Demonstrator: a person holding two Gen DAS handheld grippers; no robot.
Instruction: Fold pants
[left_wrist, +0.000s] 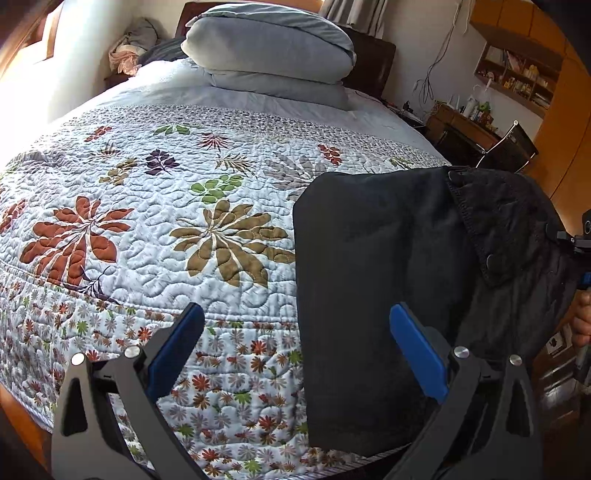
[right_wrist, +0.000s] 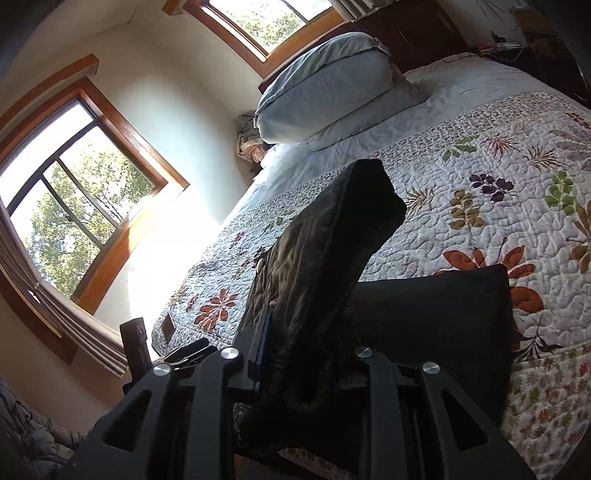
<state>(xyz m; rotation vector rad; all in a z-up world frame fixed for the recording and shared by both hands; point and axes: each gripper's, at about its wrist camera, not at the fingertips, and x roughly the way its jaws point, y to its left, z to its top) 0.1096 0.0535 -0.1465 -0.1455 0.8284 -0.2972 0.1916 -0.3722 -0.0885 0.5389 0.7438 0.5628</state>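
Black pants (left_wrist: 373, 295) lie partly folded at the near right edge of the bed. Their waistband end with snap buttons (left_wrist: 506, 225) is lifted up at the right. My left gripper (left_wrist: 295, 350) is open and empty, its blue pads (left_wrist: 417, 350) spread just above the pants' left edge. My right gripper (right_wrist: 299, 362) is shut on the pants (right_wrist: 332, 251), holding a thick fold of the waist end up off the bed. The lower folded part (right_wrist: 443, 317) rests flat on the quilt beyond it.
A floral quilt (left_wrist: 147, 206) covers the bed. A folded grey duvet (left_wrist: 269, 48) and pillow are stacked at the headboard. A desk and chair (left_wrist: 509, 147) stand to the right of the bed. Windows (right_wrist: 74, 192) are on the far side.
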